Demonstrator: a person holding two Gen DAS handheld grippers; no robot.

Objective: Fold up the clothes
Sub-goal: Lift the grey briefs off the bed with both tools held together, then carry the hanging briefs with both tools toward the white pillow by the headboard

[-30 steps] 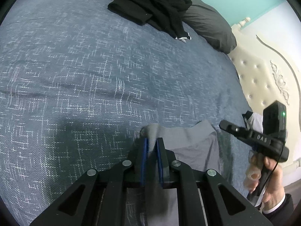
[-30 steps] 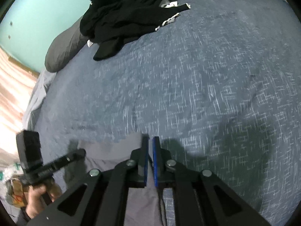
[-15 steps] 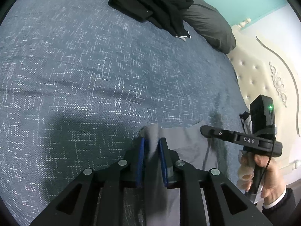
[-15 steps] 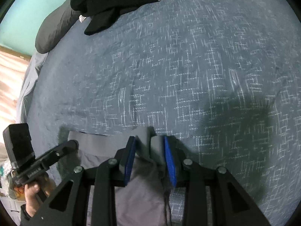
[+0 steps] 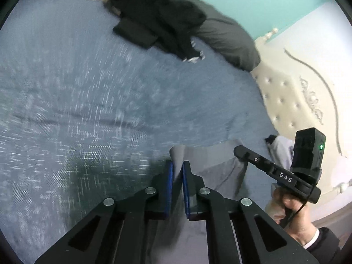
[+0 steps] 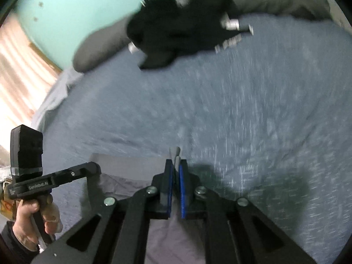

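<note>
CHANGE: left claw [image 5: 177, 168] and right claw [image 6: 175, 169] have just closed, each clamped on a corner of the grey garment [image 5: 211, 160], now lifted | LOCATION: cloth hangs between claws, above bed [image 5: 88, 101] | MEANING: edge secured, fold-over likely next.

Both views are dim and soft, with strong fisheye bending and black corners. Motion blur streaks the bedspread [image 5: 92, 92] into radial lines; the black clothes [image 6: 182, 26] above it smear most in the right view. Dark shadows lie on the bedspread beside each gripper. The headboard [image 5: 292, 101] looks brightest.
</note>
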